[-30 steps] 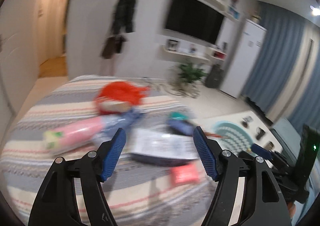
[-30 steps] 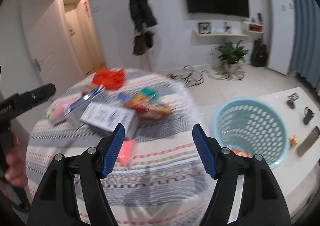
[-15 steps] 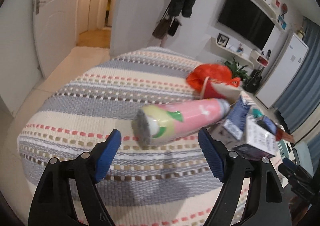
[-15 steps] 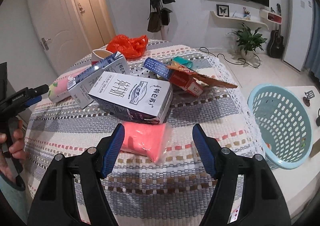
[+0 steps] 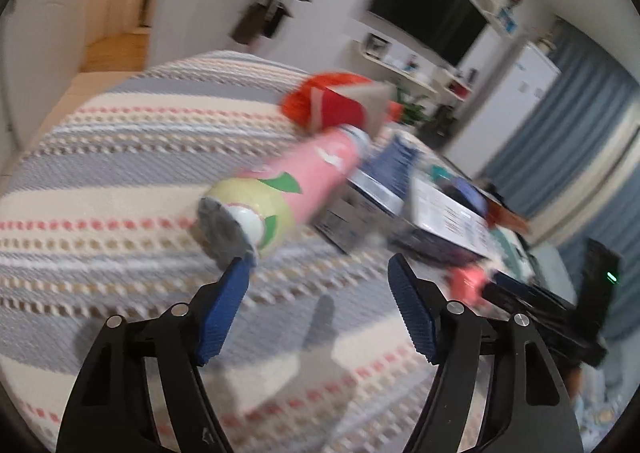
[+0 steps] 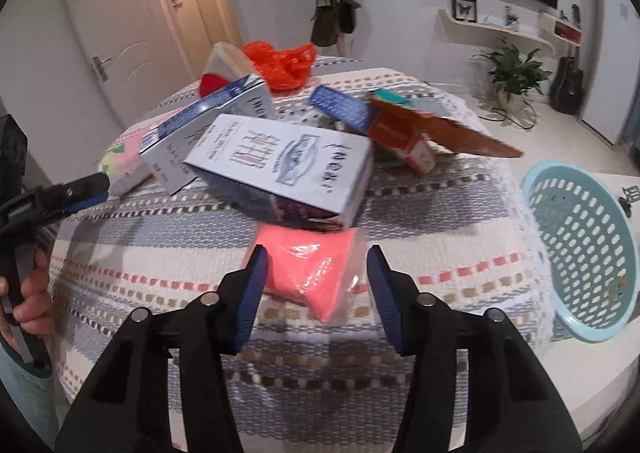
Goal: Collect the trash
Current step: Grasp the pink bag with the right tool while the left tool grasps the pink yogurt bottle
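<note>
On the striped tablecloth (image 6: 440, 221) lies a pink packet (image 6: 308, 273) in clear wrap. My right gripper (image 6: 316, 251) straddles it, jaws closing; the left pad touches its edge and the right pad stands just clear of it. A pink and green can (image 5: 296, 181) lies on its side, its grey end just past the left fingertip of my left gripper (image 5: 318, 263). That gripper's jaws are closing with nothing between them. The left wrist view is blurred. A light blue basket (image 6: 592, 333) stands to the right of the table.
Behind the packet lie a white and blue milk carton (image 6: 288, 165), a second carton (image 6: 200, 129), a blue box (image 6: 340, 105), a red box (image 6: 400, 133) and an orange bag (image 6: 284, 61). A hand (image 6: 32, 293) holds the left gripper at the table's left edge.
My right gripper came down over the pink packet and its jaws narrowed around it. My left gripper swung to the pink can and drew close to its end.
</note>
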The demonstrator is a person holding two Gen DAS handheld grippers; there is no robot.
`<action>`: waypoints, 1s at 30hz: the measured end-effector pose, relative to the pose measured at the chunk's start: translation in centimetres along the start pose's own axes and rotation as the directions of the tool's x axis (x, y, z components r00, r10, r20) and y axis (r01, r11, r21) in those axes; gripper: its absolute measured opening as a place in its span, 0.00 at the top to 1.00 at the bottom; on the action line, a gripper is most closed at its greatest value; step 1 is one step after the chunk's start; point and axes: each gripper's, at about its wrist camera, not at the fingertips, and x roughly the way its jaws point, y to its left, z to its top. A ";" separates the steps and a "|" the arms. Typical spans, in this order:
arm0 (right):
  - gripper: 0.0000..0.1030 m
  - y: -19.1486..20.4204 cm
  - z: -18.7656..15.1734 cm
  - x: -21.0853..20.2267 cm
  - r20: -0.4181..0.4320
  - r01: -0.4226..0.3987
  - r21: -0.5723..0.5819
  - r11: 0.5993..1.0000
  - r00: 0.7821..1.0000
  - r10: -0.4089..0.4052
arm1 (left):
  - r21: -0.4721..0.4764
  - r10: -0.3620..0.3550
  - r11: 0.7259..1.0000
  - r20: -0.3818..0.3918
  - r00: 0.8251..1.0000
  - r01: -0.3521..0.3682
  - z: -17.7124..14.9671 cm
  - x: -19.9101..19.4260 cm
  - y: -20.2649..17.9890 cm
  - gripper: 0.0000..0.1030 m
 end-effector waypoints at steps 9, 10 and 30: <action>0.56 1.7 -0.2 -0.3 -0.016 -0.047 -0.050 0.998 0.999 0.046 | 0.189 0.129 0.972 0.070 0.989 -0.140 1.7 -2.5 -2.6 0.32; 0.56 1.8 -0.2 -0.2 -0.016 -0.047 -0.052 0.998 0.999 0.046 | 0.209 0.156 0.964 0.067 0.986 -0.167 2.2 -2.0 -2.7 0.32; 0.56 2.0 -0.5 -0.1 -0.053 -0.075 -0.054 0.996 0.996 0.072 | 0.215 0.248 0.951 -0.095 0.964 -0.223 6.0 7.6 -1.6 0.48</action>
